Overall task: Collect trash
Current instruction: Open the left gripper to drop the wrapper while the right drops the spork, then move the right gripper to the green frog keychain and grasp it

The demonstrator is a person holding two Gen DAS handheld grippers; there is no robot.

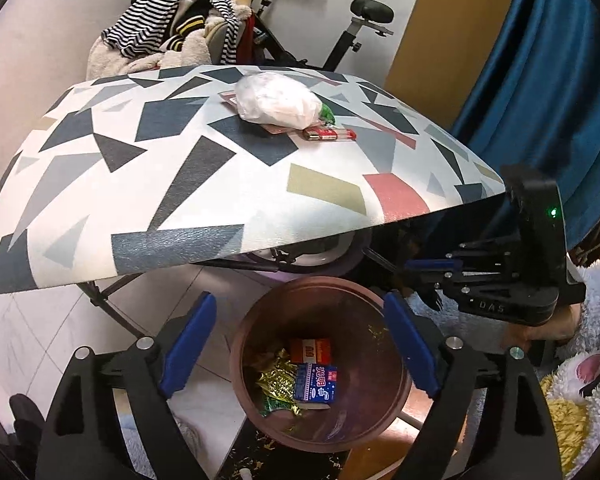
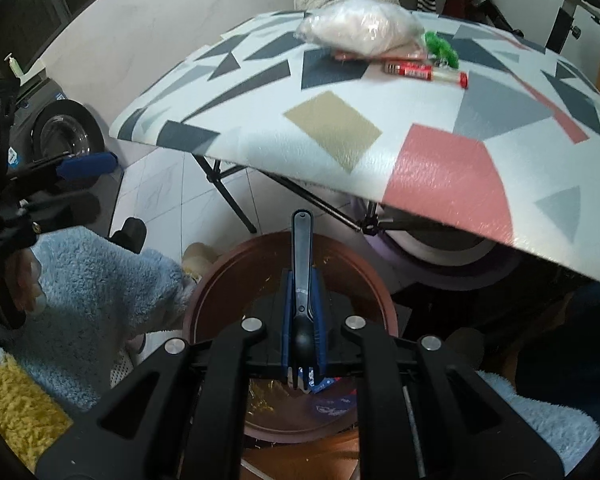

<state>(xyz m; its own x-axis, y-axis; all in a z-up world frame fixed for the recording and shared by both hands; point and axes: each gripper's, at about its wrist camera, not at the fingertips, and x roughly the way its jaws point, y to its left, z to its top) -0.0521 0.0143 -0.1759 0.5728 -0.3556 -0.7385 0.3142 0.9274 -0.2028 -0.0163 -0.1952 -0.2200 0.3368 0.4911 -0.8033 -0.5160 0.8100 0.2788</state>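
Above the brown bin (image 2: 380, 300), right tongs (image 2: 302, 344) clamp a black spork (image 2: 301, 256) for dropping; left tongs (image 1: 300, 344) gape empty.

The brown bin (image 1: 320, 364) stands on the floor just below the near edge of the patterned table (image 1: 220, 184). Its mouth lies open from above; wrappers cover only the bottom. Behind the bin, the overhanging tabletop and the black folding table legs (image 2: 228, 192) block the way. To the bin's left, bare tiled floor (image 1: 28, 340) gives passage. To its right, the right gripper (image 1: 424, 276) occupies the space.
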